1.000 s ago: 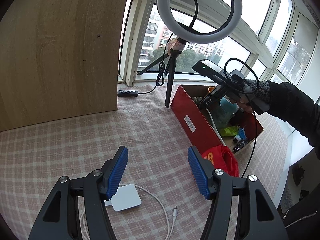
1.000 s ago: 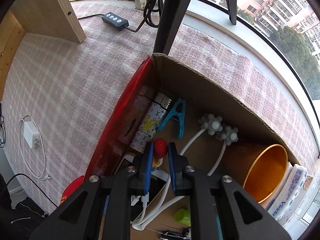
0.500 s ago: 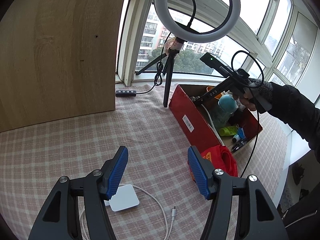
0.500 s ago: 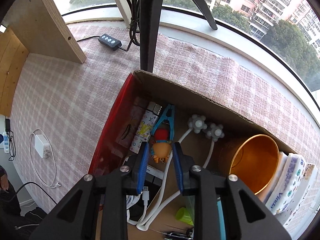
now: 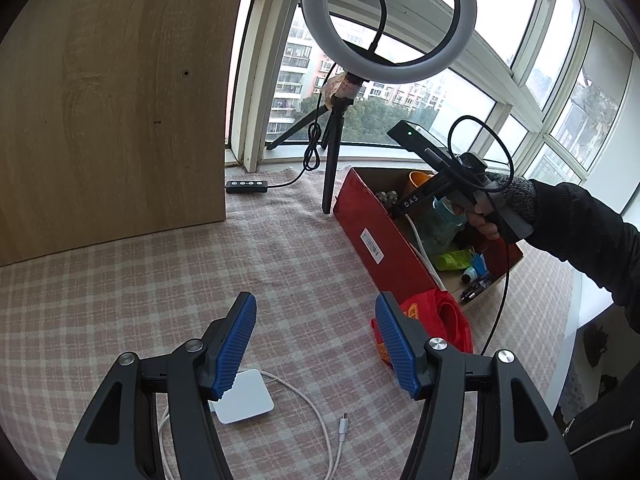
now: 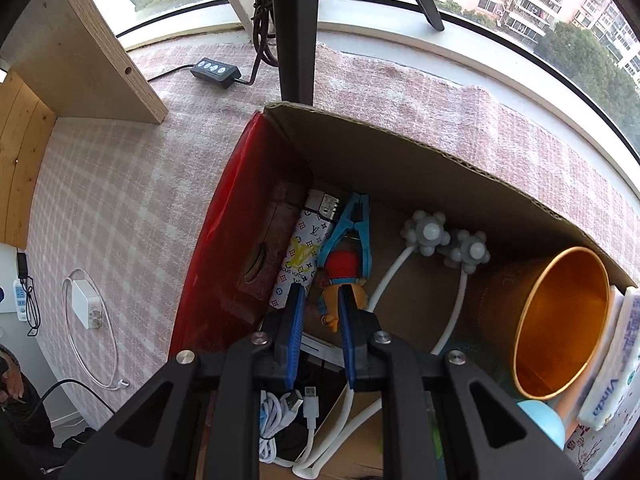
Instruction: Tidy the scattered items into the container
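The little figure (image 6: 343, 280) has dropped from my right tongs (image 6: 320, 300) onto the box (image 6: 400, 136) floor; their narrowly parted, just-closing tips straddle it untouched. My left tongs (image 5: 316, 340) gape empty, the charger (image 5: 244, 396) near-left.

- "DAS" stands in white letters on the black body of the right gripper (image 5: 414, 201), seen from the left wrist.
- "LOUIS VUITTON" and LV monograms cover the white lighter (image 6: 301, 257) in the box.
- "Vinda" reads in blue on the tissue pack (image 6: 612, 372), at four o'clock of the orange cup (image 6: 560, 320).
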{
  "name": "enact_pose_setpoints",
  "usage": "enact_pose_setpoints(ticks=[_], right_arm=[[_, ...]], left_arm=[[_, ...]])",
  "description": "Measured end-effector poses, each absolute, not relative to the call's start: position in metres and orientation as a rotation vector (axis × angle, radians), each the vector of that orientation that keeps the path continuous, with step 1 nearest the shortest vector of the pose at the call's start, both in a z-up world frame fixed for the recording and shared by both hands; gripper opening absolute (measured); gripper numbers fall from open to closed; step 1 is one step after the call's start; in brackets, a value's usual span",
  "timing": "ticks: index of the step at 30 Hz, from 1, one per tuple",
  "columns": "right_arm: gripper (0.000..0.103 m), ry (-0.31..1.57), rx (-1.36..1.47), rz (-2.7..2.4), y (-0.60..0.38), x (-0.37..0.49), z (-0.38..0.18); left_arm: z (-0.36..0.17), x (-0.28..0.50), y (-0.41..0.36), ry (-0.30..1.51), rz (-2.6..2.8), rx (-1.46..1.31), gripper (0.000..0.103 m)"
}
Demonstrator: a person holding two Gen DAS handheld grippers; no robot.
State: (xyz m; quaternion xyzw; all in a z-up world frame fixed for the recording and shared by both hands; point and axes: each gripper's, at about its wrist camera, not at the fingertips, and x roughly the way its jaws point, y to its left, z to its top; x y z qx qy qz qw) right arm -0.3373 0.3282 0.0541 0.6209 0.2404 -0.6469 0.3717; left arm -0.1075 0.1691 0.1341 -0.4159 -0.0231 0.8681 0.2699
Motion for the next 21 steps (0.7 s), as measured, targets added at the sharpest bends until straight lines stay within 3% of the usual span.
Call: enact_pose_setpoints(ticks=[21], right_arm=[[0.018, 0.406, 1.667, -1.700, 0.338, -0.351, 0.055]], left_arm=[[0.135, -0.107, 0.170, -0.056, 2.342, -1.117, 0.060]])
